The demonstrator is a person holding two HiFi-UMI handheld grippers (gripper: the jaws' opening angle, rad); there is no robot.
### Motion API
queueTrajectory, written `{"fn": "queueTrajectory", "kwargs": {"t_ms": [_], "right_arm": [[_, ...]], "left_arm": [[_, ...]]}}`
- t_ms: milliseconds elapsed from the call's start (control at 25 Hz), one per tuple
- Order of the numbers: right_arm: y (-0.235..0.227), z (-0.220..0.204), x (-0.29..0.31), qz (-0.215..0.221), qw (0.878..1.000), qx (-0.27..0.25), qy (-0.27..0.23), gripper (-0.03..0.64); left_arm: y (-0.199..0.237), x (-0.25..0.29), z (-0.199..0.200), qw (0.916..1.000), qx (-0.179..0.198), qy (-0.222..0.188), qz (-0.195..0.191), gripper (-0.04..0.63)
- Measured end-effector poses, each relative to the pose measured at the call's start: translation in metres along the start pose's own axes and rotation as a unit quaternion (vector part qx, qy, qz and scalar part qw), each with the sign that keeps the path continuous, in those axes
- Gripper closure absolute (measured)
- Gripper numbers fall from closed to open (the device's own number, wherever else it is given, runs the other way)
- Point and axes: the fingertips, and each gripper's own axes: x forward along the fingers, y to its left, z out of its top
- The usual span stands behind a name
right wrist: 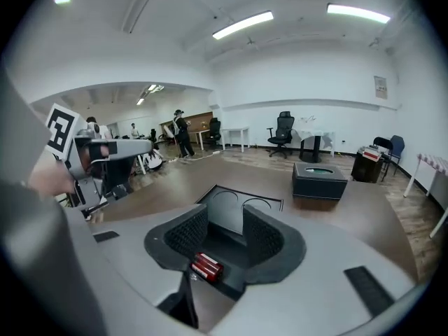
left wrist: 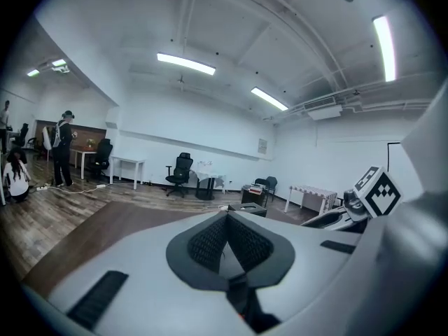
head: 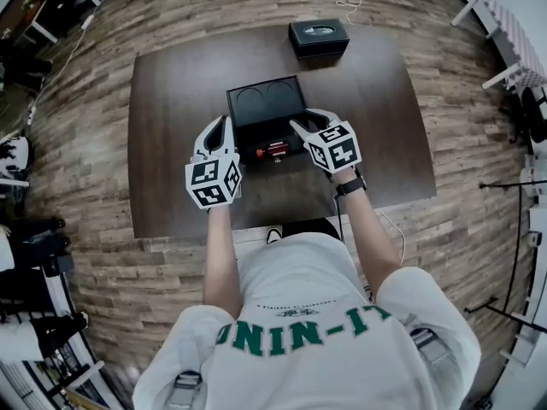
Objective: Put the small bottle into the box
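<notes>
The bottle [head: 273,150] is lying on its side on the dark near part of the box [head: 231,114]. I cannot tell whether this part is the compartment itself or an opened lid. The long axis of the bottle is running about left to right across the table. The right gripper [head: 309,120] is hanging just to the far right of it and pointing far and left, with its jaws standing apart. In the right gripper view the bottle is showing low in the gap, closer to the left pad, and no pad is pressing on it. The left gripper [head: 222,122] is hovering at the left edge of the box, with its jaws together and nothing between them. In my judgement the coming move is depending on the right gripper, because the bottle is sitting in line with its gap. The jaws are needing to go lower and a little nearer, so that the pads are closing across the bottle's short width.
</notes>
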Motion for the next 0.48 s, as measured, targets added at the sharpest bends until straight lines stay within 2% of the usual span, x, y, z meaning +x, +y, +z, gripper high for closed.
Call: {"fn": "queueTrajectory", "kwargs": {"t_ms": [280, 480], "right_arm": [[0.008, 0.047, -0.054, -0.042, 0.996, 0.020, -0.080, 0.491], [0.012, 0.076, -0.079, -0.072, 0.989, 0.014, -0.126, 0.515]], "left_arm": [[-0.008, -0.023, 0.032, 0.9994, 0.010, -0.033, -0.002, 0.589], [-0.016, -0.030, 0.046, 0.9986, 0.018, -0.048, -0.010, 0.589]]}}
